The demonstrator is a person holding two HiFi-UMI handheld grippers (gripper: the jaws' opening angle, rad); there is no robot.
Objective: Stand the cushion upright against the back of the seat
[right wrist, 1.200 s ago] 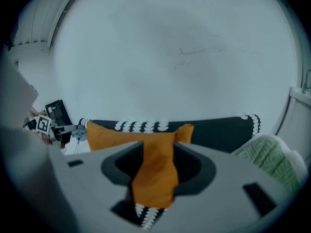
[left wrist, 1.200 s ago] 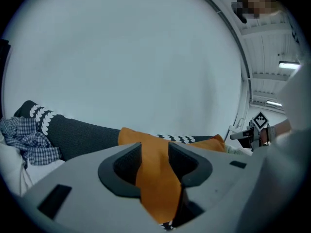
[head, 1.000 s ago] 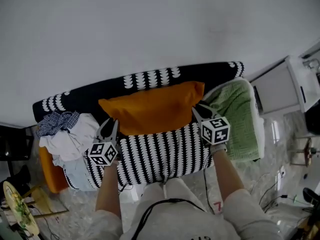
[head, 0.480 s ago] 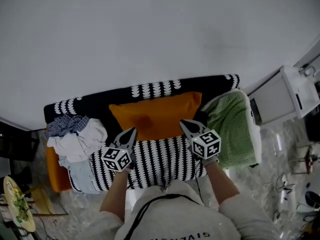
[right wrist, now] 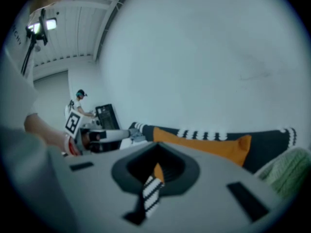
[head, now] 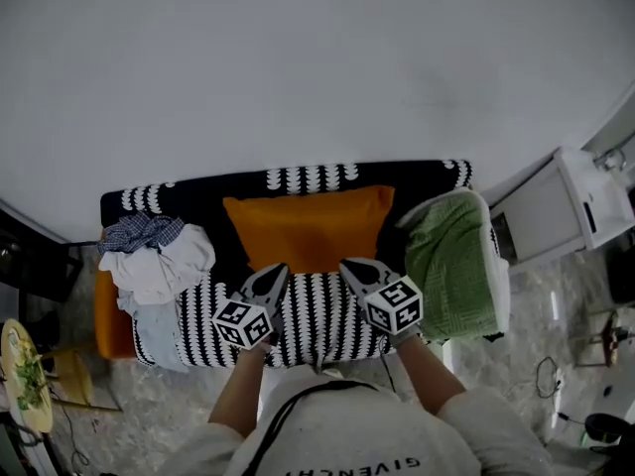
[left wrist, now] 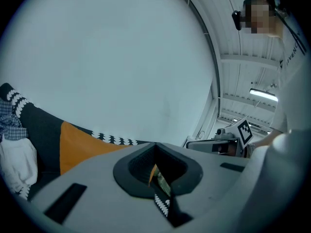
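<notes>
The orange cushion [head: 308, 228] stands on edge on the black-and-white sofa [head: 317, 313], leaning on its dark backrest [head: 198, 198]. Both grippers hang over the seat's front part, apart from the cushion. My left gripper [head: 277, 272] is shut with nothing in it, just short of the cushion's lower left corner. My right gripper [head: 349, 266] is shut and empty too, near the lower right corner. The left gripper view shows the cushion [left wrist: 77, 144] beyond the shut left gripper [left wrist: 156, 174]. In the right gripper view the cushion [right wrist: 204, 144] lies past the shut right gripper [right wrist: 154, 171].
A heap of white and checked clothes [head: 154, 264] fills the sofa's left end, with an orange object [head: 109, 330] beside it. A green blanket [head: 451, 266] drapes the right armrest. A white cabinet [head: 556, 201] stands to the right. A plate [head: 20, 375] sits at far left.
Both grippers have come away from the cushion's lower corners, drawn back toward me, and shut. The cushion stays leaning on the backrest.
</notes>
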